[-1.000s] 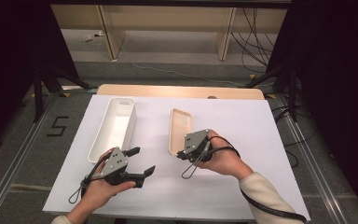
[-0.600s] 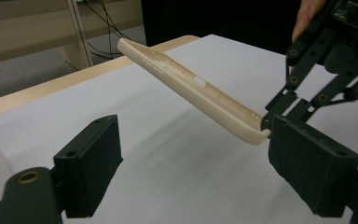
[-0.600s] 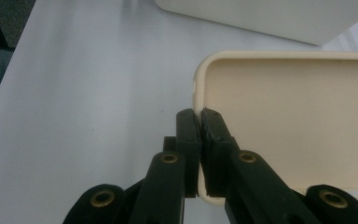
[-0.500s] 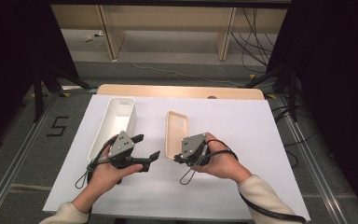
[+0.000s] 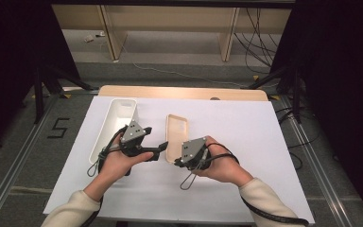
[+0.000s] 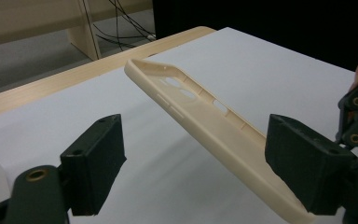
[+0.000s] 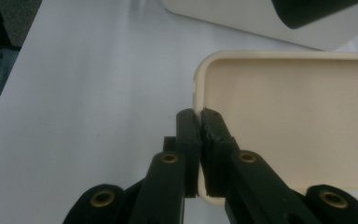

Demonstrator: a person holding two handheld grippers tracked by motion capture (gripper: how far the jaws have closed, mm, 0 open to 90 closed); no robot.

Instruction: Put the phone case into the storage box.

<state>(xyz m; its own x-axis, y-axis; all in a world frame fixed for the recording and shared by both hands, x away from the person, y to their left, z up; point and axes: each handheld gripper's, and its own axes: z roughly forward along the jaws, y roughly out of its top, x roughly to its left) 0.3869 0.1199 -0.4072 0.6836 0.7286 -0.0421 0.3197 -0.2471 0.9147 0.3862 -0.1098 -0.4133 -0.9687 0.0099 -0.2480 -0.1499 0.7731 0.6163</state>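
The cream phone case (image 5: 176, 137), shallow, round-cornered, with cut-outs, is tilting off the bench's middle. The right gripper (image 7: 199, 122) is pinching its rim tightly. The left gripper (image 6: 191, 158) is gaping wide around it, gripping nothing.

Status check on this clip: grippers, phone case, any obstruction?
Right gripper shut on phone case edge, case tilted off table. Left gripper open, jaws either side of it. White bin beside, apart.

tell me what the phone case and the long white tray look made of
Phone case: likely soft matte plastic or silicone, cream, with moulded button and camera cutouts and a thin raised rim. White tray: probably hard plastic, smooth and slightly glossy, with thin even walls and rounded corners.
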